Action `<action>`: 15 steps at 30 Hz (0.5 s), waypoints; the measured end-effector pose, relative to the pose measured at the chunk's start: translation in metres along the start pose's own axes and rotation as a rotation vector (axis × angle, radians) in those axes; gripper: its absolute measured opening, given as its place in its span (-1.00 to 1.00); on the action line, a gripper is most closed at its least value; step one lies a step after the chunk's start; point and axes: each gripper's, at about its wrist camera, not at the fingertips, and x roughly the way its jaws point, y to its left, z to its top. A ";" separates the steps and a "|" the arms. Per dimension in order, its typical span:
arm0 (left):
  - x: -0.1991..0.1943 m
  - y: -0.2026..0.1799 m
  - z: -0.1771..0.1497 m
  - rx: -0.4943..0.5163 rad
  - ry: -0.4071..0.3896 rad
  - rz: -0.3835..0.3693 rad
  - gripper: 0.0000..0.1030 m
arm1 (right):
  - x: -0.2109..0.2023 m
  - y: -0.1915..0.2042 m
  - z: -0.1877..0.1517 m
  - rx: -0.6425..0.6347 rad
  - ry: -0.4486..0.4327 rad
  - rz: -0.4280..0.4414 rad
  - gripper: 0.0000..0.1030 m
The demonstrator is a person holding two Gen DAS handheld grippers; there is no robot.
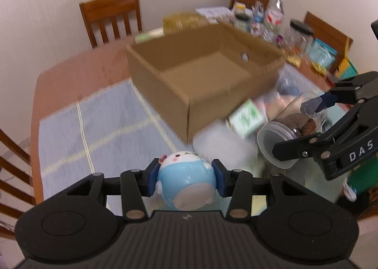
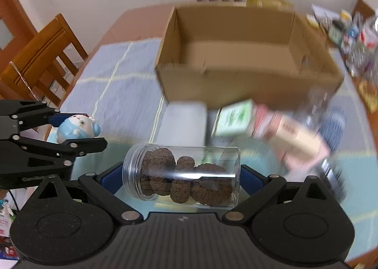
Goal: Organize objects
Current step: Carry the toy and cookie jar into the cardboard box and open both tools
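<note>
Here, left wrist view: the left gripper point(image 1: 186, 178) has its blue pads clamped on either side of a small blue-and-white toy figure point(image 1: 186, 180), held above the striped blue cloth point(image 1: 99, 127) on the wooden table point(image 1: 78, 68). Ahead sits an open cardboard box point(image 1: 189, 80), interior bare as far as motion blur allows. At right, the right gripper point(image 1: 314, 115) grips a clear plastic jar point(image 1: 288, 132) lying sideways, open mouth toward the camera, brown lumps inside. A green-and-white carton point(image 1: 246, 119) lies between jar and box. Bottles and packets clutter the table's far end; wooden chairs point(image 1: 111, 16) stand around.

Right wrist view: the right gripper point(image 2: 182, 174) holds the clear plastic jar point(image 2: 182, 174) crosswise between its blue pads, brown contents visible. The left gripper point(image 2: 75, 129) at left carries the toy figure point(image 2: 78, 128). The cardboard box point(image 2: 236, 56) stands ahead on the cloth point(image 2: 118, 85); the carton point(image 2: 234, 119) and a pinkish box point(image 2: 293, 136) lie just before it, blurred.
</note>
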 end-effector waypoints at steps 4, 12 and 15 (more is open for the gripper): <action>0.009 -0.007 0.043 -0.027 -0.058 0.020 -0.11 | -0.007 -0.028 0.034 -0.042 -0.055 -0.010 0.96; 0.052 -0.025 0.105 -0.098 -0.103 0.037 -0.11 | -0.001 -0.084 0.094 -0.100 -0.117 -0.027 0.96; 0.069 -0.027 0.114 -0.135 -0.093 0.055 -0.10 | 0.010 -0.099 0.110 -0.118 -0.109 -0.019 0.96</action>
